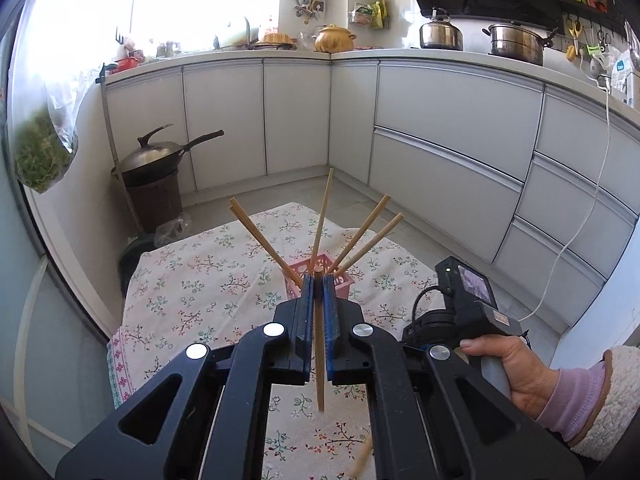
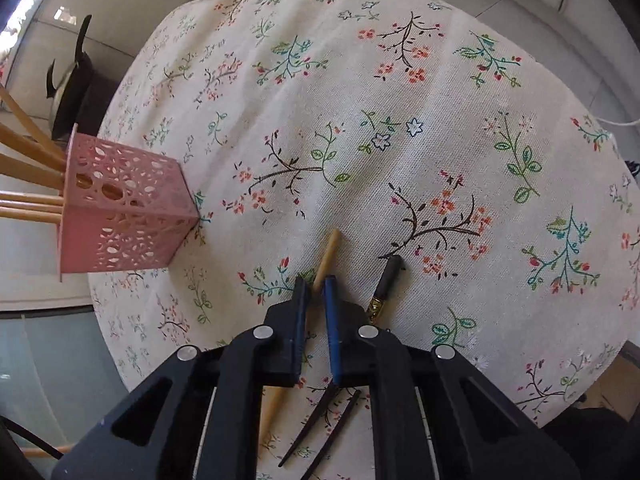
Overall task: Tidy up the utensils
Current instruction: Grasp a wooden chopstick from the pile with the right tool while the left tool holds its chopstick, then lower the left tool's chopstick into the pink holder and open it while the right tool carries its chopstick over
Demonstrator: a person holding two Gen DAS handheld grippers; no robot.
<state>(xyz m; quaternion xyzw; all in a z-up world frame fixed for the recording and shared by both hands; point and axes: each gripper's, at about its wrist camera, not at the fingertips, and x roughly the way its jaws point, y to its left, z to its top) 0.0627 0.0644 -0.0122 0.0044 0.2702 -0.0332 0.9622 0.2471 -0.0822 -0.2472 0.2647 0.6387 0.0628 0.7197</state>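
A floral tablecloth [image 1: 192, 288] is spread over the table. On the floor beside it a lidded wok [image 1: 154, 156] is set on a dark bin. On the counter a yellow clay pot [image 1: 334, 38], a steel kettle [image 1: 440, 34] and a steel pot [image 1: 516, 42] are lined up — white cabinets [image 1: 452, 120] below.

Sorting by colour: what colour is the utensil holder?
Pink, with cut-out holes; the utensil holder shows best in the right wrist view.

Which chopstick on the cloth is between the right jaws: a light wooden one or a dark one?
The light wooden chopstick; the right gripper is shut on it. The dark chopsticks lie untouched beside it.
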